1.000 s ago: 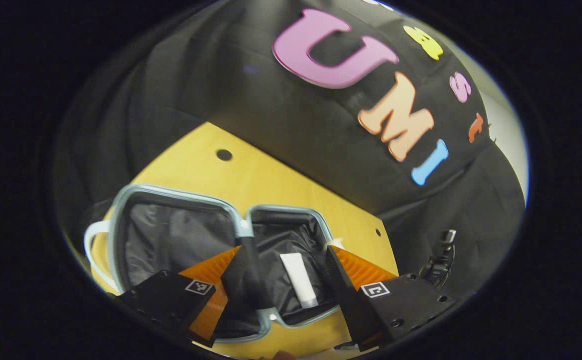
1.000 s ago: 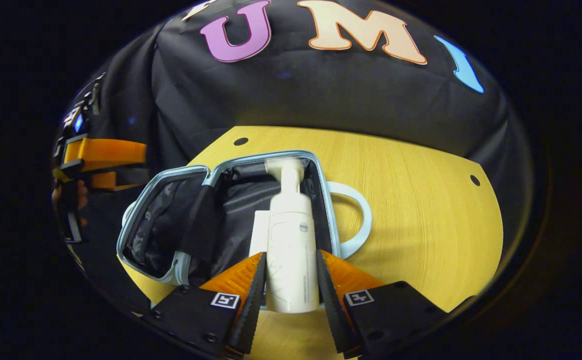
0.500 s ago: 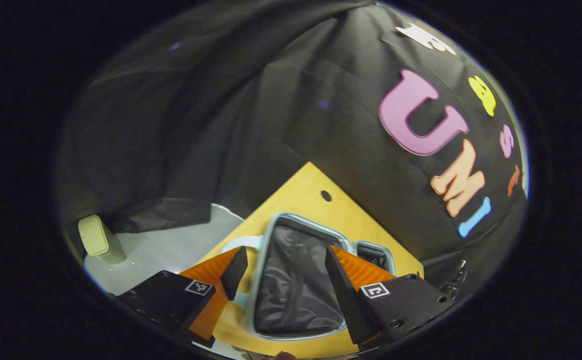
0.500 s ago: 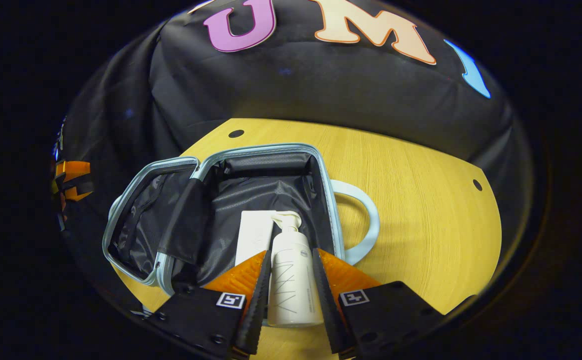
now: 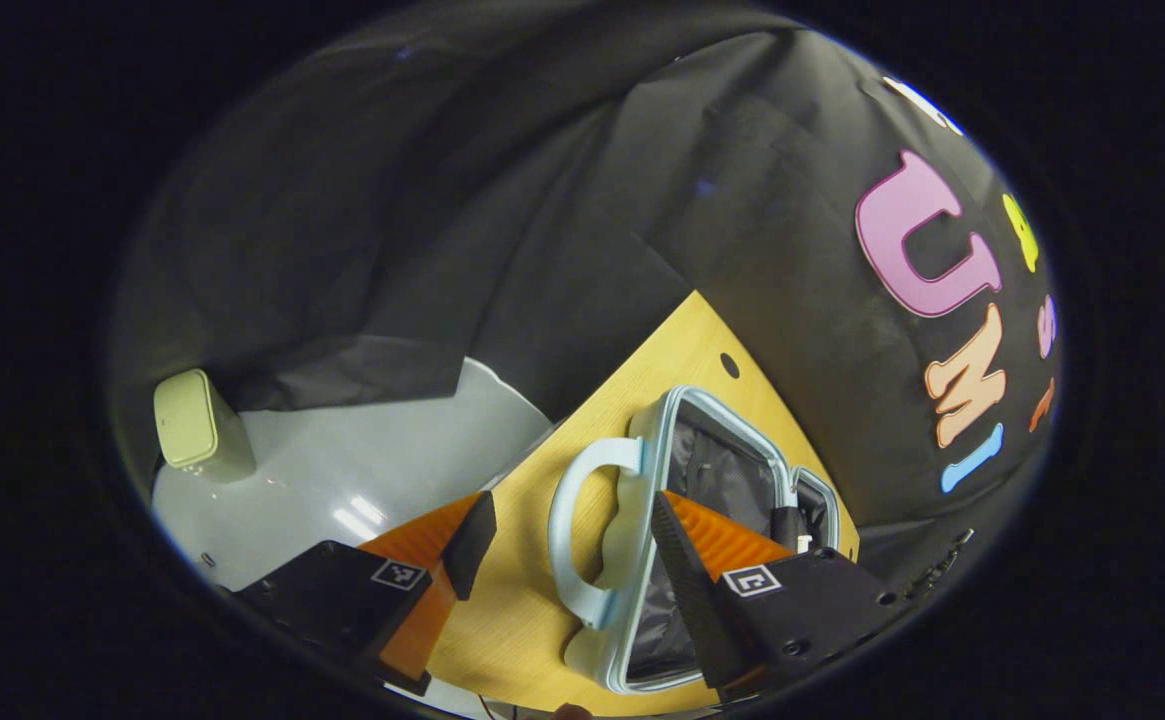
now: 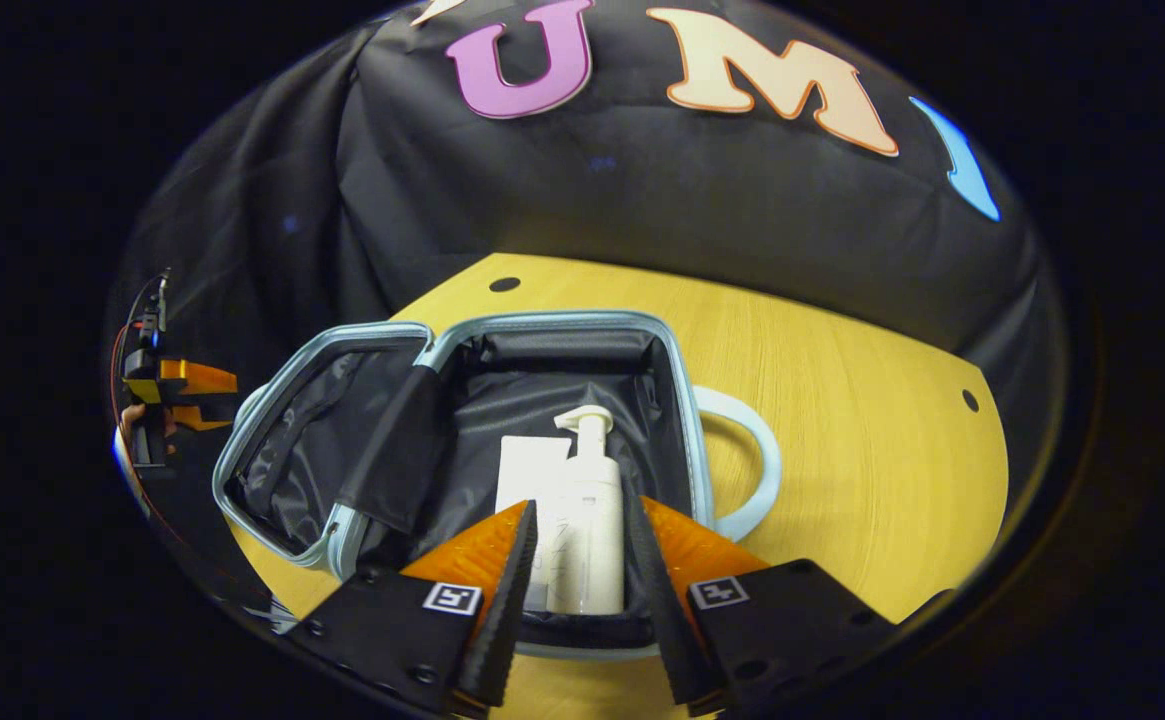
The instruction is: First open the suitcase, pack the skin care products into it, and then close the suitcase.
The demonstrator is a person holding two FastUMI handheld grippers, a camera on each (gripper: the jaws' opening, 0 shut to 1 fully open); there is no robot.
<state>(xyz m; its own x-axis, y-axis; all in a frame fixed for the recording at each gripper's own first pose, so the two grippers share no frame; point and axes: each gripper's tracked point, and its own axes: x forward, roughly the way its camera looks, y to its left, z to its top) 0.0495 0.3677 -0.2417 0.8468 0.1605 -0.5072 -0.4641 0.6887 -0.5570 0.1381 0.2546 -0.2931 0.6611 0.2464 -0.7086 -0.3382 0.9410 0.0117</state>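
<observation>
Right gripper view, foreground: the right claw (image 6: 577,590) sits at the bottom centre of the frame, its fingers parted to a moderate gap with nothing pressed between them. Just beyond them lies a white pump-top bottle (image 6: 590,530), resting on its side in the black-lined right half of the open pale-blue hard-shell suitcase (image 6: 552,330), pump head pointing toward the top of the frame. A flat white rectangular box (image 6: 527,480) lies touching the bottle's left side. The suitcase's other half opens to the left of the frame, a black fabric flap (image 6: 392,450) hanging over the hinge between the halves. A pale-blue loop handle (image 6: 757,460) projects from the right side onto the yellow wooden bench (image 6: 842,420). At the far left edge, the left claw (image 6: 177,395) appears, small, held off the bench.

Left gripper view: the left claw (image 5: 572,540) spreads wide and empty at the bottom of the frame. Between its fingers lie the suitcase's second handle (image 5: 582,530) and bench surface; the suitcase interior extends to the right. At left, beyond the bench edge, a pale-green box-shaped object (image 5: 187,425) stands on the grey floor (image 5: 362,470).
</observation>
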